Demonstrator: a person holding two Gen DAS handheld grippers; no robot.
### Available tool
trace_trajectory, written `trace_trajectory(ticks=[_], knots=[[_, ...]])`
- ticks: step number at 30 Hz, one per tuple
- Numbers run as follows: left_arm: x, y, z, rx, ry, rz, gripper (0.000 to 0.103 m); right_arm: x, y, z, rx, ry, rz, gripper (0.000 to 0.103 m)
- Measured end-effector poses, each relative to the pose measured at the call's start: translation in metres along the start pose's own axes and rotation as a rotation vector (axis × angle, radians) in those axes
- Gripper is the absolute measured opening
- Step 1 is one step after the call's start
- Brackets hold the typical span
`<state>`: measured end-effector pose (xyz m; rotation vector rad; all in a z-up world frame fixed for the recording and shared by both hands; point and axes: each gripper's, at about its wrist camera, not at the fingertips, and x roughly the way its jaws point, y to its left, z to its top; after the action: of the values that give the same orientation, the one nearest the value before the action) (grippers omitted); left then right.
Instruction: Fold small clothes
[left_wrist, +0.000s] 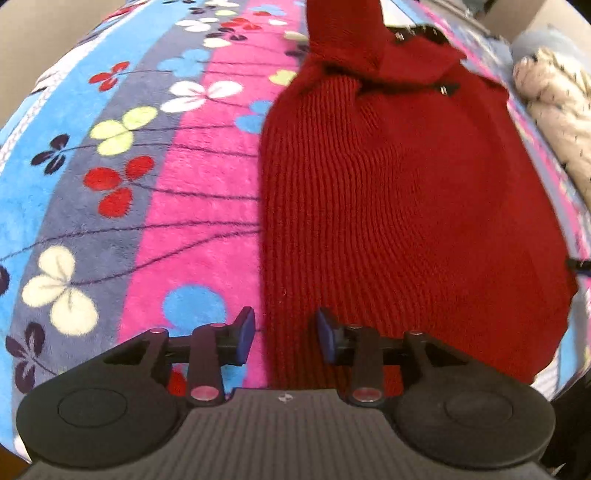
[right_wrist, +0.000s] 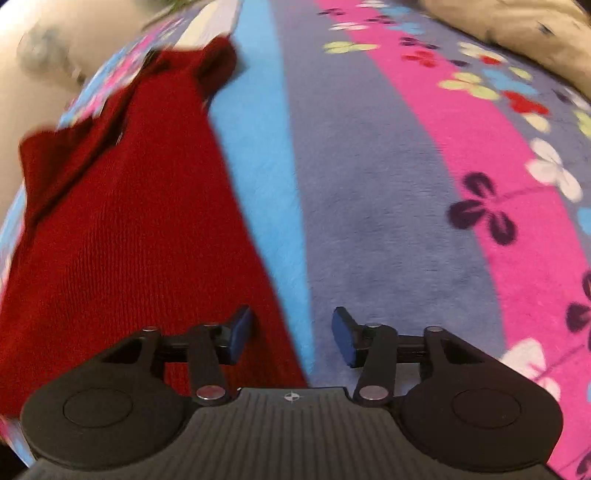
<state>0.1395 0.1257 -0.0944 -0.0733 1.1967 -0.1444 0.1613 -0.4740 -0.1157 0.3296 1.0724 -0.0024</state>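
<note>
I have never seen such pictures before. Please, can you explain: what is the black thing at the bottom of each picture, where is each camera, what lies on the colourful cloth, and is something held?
No robot is here: a person holds a two-finger tool in each hand, and a wide-angle camera on each looks forward along its fingers. The black shape at the bottom is that tool. One picture comes from the left tool, the other from the right tool. Both look down at a red knitted garment lying on a flowered striped blanket. A cream fluffy cloth lies at the far edge. Both tools are open; neither pinches the garment, whose edge lies below their jaws.
</note>
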Motion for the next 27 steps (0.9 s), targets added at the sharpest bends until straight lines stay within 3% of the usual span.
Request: trace_trajectory(ticks=[2,3,4,5,6,8,11,13,16,19,20,22,23,25,26,27], knots=[[0.003,-0.003,-0.001,0.016,0.005,0.01,0.041,-0.001,0.016,-0.007,-0.093,-0.013,-0.031,0.049],[0.003,-0.004,-0.001,0.025,0.003,0.014,0.041,-0.002,0.02,-0.006,-0.119,-0.019,-0.026,0.028],[0.003,-0.005,-0.002,0.038,-0.001,0.019,0.041,-0.004,0.023,-0.006,-0.13,-0.019,0.012,0.016],[0.003,-0.006,-0.003,0.049,-0.005,0.022,0.037,-0.008,0.026,-0.006,-0.136,-0.031,0.022,0.013],[0.002,-0.008,-0.004,0.056,-0.011,0.018,0.021,-0.013,0.03,-0.007,-0.155,-0.053,0.019,0.012],[-0.006,-0.011,-0.006,0.075,-0.051,0.018,0.008,-0.027,0.033,-0.007,-0.158,-0.114,0.046,0.01],[-0.032,-0.012,-0.011,0.082,-0.156,-0.053,0.006,-0.066,0.008,-0.002,-0.002,-0.259,0.115,0.007],[-0.054,-0.004,-0.017,0.061,-0.225,-0.141,0.006,-0.091,-0.021,-0.005,0.164,-0.331,0.223,0.006],[-0.074,0.006,-0.026,0.039,-0.264,-0.216,0.006,-0.116,-0.054,-0.018,0.33,-0.4,0.318,0.004],[-0.071,0.008,-0.031,0.044,-0.208,-0.184,0.006,-0.115,-0.047,-0.026,0.267,-0.346,0.211,0.004],[-0.065,0.007,-0.03,0.048,-0.183,-0.161,0.006,-0.108,-0.041,-0.028,0.222,-0.295,0.127,0.0],[-0.049,0.004,-0.026,0.057,-0.114,-0.088,0.009,-0.086,-0.027,-0.031,0.115,-0.189,-0.157,0.0],[-0.043,0.002,-0.026,0.061,-0.095,-0.045,0.009,-0.077,-0.026,-0.032,0.096,-0.15,-0.234,0.0],[-0.043,-0.002,-0.023,0.081,-0.12,0.0,0.023,-0.072,-0.028,-0.027,0.119,-0.155,-0.224,0.0],[-0.047,-0.004,-0.022,0.091,-0.158,0.009,0.038,-0.077,-0.027,-0.025,0.133,-0.203,-0.194,0.0],[-0.051,-0.007,-0.02,0.101,-0.194,0.011,0.042,-0.08,-0.022,-0.022,0.134,-0.256,-0.167,0.003]])
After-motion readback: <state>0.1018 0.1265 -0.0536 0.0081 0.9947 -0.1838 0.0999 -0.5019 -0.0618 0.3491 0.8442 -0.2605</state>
